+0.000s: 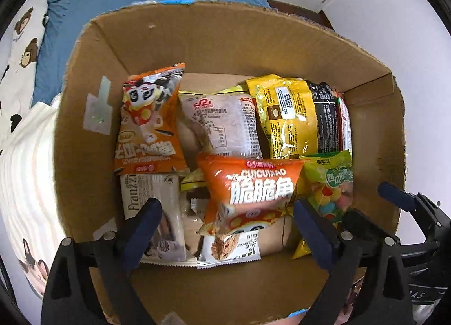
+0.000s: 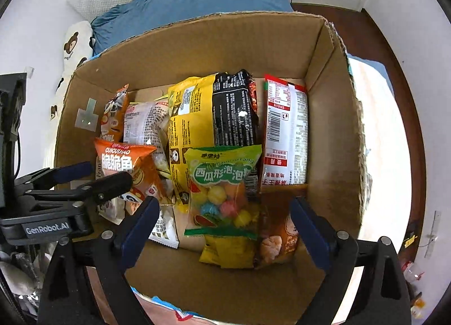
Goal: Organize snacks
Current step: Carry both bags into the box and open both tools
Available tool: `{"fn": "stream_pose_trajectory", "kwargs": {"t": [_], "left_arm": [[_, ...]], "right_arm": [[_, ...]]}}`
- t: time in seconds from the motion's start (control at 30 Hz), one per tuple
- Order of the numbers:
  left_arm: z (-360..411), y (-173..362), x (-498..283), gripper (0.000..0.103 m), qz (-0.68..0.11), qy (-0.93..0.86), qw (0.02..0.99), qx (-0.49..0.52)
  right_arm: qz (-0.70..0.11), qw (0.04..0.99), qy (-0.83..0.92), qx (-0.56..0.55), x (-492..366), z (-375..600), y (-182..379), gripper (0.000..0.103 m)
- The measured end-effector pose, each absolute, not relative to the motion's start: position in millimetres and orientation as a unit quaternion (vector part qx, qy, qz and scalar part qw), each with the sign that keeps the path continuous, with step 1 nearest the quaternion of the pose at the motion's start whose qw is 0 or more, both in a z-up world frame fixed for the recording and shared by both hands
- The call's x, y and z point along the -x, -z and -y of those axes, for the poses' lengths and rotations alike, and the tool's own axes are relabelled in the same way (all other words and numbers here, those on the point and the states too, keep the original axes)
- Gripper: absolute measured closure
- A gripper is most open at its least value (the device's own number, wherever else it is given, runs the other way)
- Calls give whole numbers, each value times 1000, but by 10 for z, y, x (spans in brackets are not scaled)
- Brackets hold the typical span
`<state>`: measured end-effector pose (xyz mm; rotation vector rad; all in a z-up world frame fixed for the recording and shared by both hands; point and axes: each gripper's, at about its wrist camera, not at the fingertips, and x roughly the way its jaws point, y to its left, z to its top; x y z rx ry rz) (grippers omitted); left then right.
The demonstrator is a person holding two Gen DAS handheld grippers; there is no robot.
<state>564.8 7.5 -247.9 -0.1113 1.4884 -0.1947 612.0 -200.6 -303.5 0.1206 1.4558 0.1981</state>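
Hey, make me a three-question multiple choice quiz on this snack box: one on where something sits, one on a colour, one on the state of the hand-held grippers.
1. Where is the green gum-ball bag?
A. in the cardboard box
B. on the blue bedding
C. on the floor

2. What colour is the Cuicuijiao bag?
A. purple
B. orange
C. white

3. How do the left hand-held gripper and right hand-held gripper stand?
A. both shut on bags
B. one shut, one open
C. both open, holding nothing

Answers:
1. A: it lies on the other packets inside the box walls.
2. B: its wrapper is orange with white lettering.
3. C: each pair of fingers stands wide apart above the snacks, gripping nothing.
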Motion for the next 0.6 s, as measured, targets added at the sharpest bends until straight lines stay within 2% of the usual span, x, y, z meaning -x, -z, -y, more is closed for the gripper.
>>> {"fn": "stream_pose_trajectory", "kwargs": {"t": [0.6], "left_arm": [[-153, 1624, -4637, 7, -548, 48, 835, 20]], "right_arm": [[-577, 813, -74, -34, -5299, 2056, 2289, 7]]}}
